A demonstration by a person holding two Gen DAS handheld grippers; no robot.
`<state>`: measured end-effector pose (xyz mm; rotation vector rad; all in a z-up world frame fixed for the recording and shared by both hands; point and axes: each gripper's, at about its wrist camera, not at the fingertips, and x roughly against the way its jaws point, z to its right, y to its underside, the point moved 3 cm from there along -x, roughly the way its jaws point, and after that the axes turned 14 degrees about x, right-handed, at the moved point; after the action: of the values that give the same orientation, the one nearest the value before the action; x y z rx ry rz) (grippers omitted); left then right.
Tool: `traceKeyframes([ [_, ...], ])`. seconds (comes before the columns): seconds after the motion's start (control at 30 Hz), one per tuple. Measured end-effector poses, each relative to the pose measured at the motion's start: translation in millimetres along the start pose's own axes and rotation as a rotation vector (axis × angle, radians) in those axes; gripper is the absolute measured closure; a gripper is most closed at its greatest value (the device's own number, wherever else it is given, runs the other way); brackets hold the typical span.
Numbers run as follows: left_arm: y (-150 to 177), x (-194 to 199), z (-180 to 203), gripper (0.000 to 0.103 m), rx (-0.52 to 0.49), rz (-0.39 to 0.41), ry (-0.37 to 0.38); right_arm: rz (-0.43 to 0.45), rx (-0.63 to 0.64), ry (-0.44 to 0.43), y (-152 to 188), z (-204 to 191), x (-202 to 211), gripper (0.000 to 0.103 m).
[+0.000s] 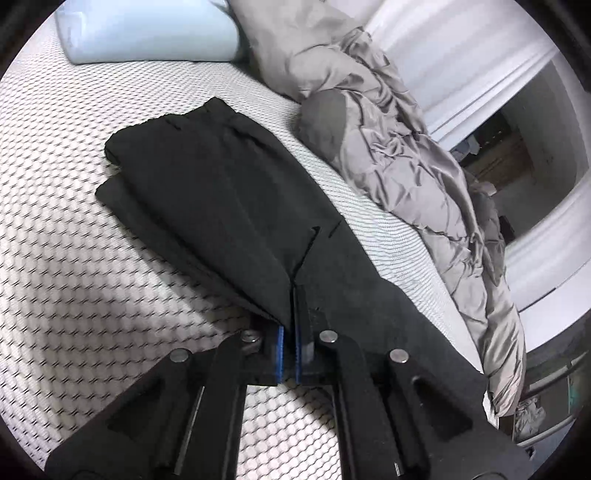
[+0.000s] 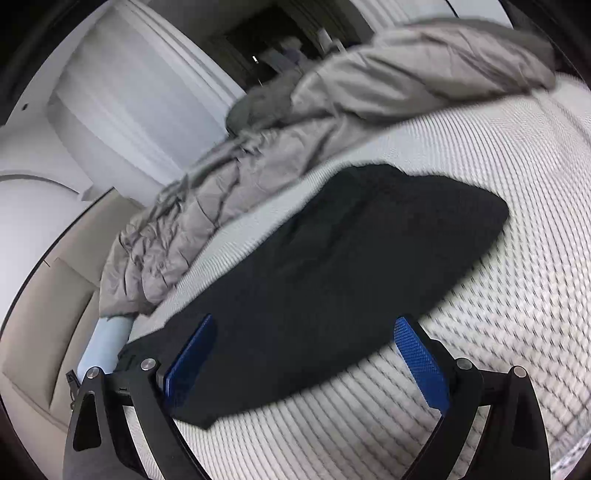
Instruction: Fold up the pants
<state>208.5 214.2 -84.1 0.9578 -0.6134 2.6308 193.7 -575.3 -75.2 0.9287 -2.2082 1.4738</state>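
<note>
The black pants [image 1: 207, 192] lie half folded on the bed [image 1: 74, 258], beside a grey duvet [image 1: 399, 155] and a pale blue pillow [image 1: 147, 33]. The left gripper [image 1: 290, 295] tilts down at the near end, jaws pinched on a fold of the pants. The right gripper [image 2: 304, 354] hangs over the other end, jaws wide; that view is blurred, so contact with the cloth is unclear
</note>
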Motion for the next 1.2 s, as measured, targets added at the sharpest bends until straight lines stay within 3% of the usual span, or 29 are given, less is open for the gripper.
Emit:
traceKeyframes([
  [0.1,-3,2,-2,0.102,0.014,-0.013,-0.005,-0.11,-0.074,-0.086,11,12,-25,0.005],
  [0.23,-3,5,-3,0.102,-0.005,-0.012,-0.029,-0.043,-0.149,-0.155,-2,20,-45,0.005],
  [0.27,-3,5,-3,0.102,-0.001,-0.014,-0.032,-0.006,-0.184,-0.179,-7,24,-49,0.013],
  [0.3,-3,5,-4,0.102,0.0,-0.016,-0.036,0.017,-0.224,-0.184,-10,29,-53,0.037],
  [0.33,-3,6,-5,0.102,0.0,-0.019,-0.037,0.017,-0.252,-0.166,-10,34,-56,0.053],
  [0.37,-3,8,-5,0.102,0.004,-0.019,-0.034,0.009,-0.27,-0.13,-9,37,-60,0.082],
  [0.4,-3,10,-6,0.102,0.003,-0.022,-0.032,0.003,-0.269,-0.093,-7,38,-61,0.091],
  [0.5,-1,27,-7,0.101,-0.03,-0.016,-0.04,0.049,-0.251,-0.079,-5,29,-41,0.099],
  [0.6,4,51,-10,0.101,-0.076,0.001,-0.058,0.106,-0.185,-0.106,-2,17,-7,0.1],
  [0.87,26,92,-50,0.1,-0.143,-0.001,-0.116,0.085,-0.143,-0.129,55,9,45,0.1],
  [0.93,25,98,-65,0.095,-0.107,0.014,-0.126,0.04,-0.219,-0.11,77,19,44,0.098],
  [0.97,23,101,-70,0.088,-0.093,0.025,-0.13,0.039,-0.253,-0.111,82,24,44,0.096],
  [1.07,16,115,-75,0.063,-0.07,0.091,-0.184,0.121,-0.295,-0.084,78,30,60,0.092],
  [1.13,11,131,-73,0.045,-0.062,0.138,-0.127,0.216,-0.225,0.0,70,28,76,0.07],
  [1.17,11,136,-71,0.034,-0.058,0.151,-0.114,0.251,-0.212,0.036,70,30,81,0.041],
  [1.2,11,139,-69,0.027,-0.057,0.156,-0.111,0.317,-0.187,0.077,69,30,88,0.026],
])
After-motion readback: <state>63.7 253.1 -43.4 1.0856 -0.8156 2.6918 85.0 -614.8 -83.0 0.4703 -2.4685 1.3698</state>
